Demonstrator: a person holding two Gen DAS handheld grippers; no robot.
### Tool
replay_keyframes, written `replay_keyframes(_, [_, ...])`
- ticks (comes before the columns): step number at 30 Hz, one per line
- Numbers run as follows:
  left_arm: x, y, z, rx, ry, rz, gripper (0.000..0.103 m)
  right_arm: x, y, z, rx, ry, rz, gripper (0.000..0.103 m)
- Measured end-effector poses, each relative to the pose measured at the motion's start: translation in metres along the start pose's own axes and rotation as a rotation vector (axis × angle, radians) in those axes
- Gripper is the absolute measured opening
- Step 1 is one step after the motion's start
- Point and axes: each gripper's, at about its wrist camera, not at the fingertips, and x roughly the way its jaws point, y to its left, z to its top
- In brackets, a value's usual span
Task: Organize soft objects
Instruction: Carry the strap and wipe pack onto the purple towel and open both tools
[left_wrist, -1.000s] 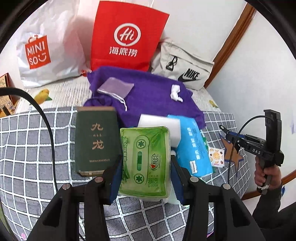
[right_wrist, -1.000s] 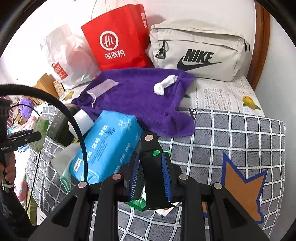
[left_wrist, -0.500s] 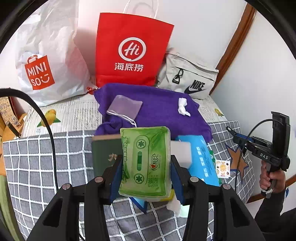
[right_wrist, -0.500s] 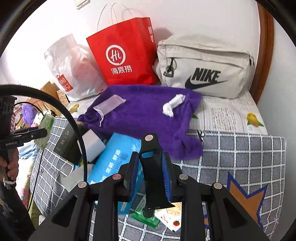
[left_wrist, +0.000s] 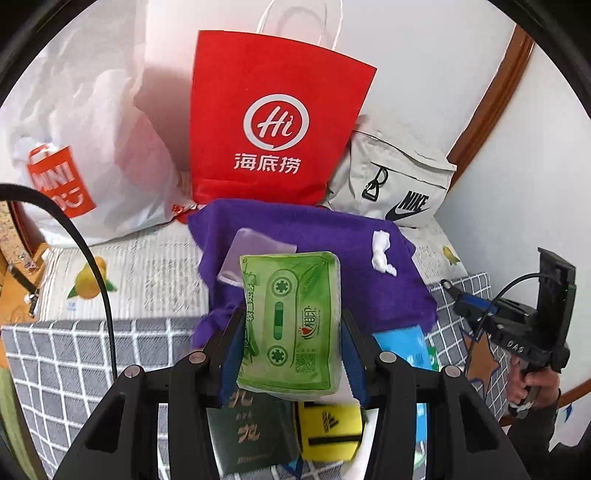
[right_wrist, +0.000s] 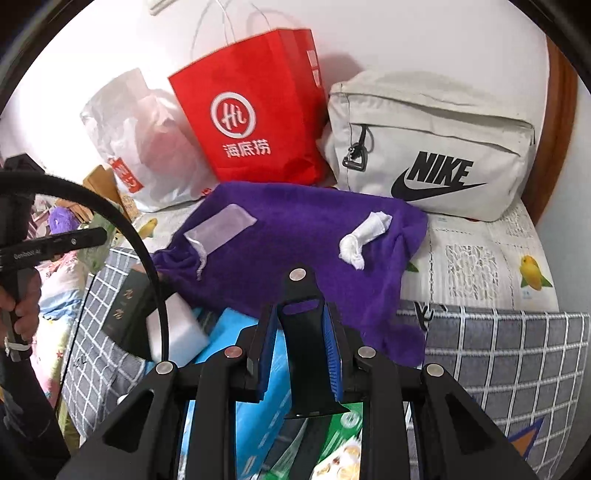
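The left gripper (left_wrist: 291, 328) is clamped on a green tissue pack (left_wrist: 290, 321), its blue pads pressing the pack's two long sides while the pack hangs in the air in front of the purple towel (left_wrist: 317, 254). The pack's film wrapper looks glossy and slightly dented where the pads bite, so it is probably light, squashy and a little slippery; a hold across the middle of its narrow width, as here, seems safest, with gentle pressure so the tissues do not crumple.

Below the held pack, nearer than the towel, lie a dark green book (left_wrist: 255, 432) and a yellow block (left_wrist: 330, 428), with a blue tissue pack (left_wrist: 402, 343) just beside them.

The right gripper (right_wrist: 301, 332) is squeezed onto a flat black strap-like piece (right_wrist: 308, 354), held upright between its pads; it looks stiffer than the tissue packs. This gripper hovers over the near edge of the towel.

On the towel rest a translucent drawstring pouch (right_wrist: 219, 225) and a small white twisted cloth (right_wrist: 364, 236), both thin and limp, likely best pinched at a bunched part.

Beyond the towel stand a white plastic bag (left_wrist: 92, 147), a red paper bag (left_wrist: 273, 122) and a grey Nike bag (right_wrist: 432, 144), against the wall.
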Motion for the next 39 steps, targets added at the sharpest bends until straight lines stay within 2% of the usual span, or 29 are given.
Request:
replay_keyframes(8, [0.028,-0.008,0.020,0.039,0.031,0.004,0.046,0.040,-0.007,0.022,-0.005,0.062,-0.034,0.025])
replay_keyframes(15, [0.052,-0.001,0.036,0.051,0.066,0.000,0.046,0.050,-0.010,0.031,0.006,0.069,-0.055,0.025])
replay_keyframes(18, [0.063,0.002,0.045,0.044,0.081,-0.039,0.046,0.060,-0.014,0.034,0.019,0.085,-0.065,0.025])
replay_keyframes(21, [0.074,0.002,0.051,0.046,0.092,-0.021,0.046,0.070,-0.015,0.038,0.022,0.100,-0.068,0.025])
replay_keyframes(28, [0.079,0.014,0.052,0.044,0.100,-0.026,0.046,0.085,-0.012,0.050,0.040,0.097,-0.053,0.025])
replay_keyframes(31, [0.083,0.018,0.051,0.054,0.110,-0.009,0.046,0.088,-0.010,0.052,0.026,0.101,-0.063,0.025])
replay_keyframes(39, [0.101,0.023,0.057,0.056,0.148,-0.028,0.046,0.103,-0.020,0.049,0.026,0.134,-0.086,0.025])
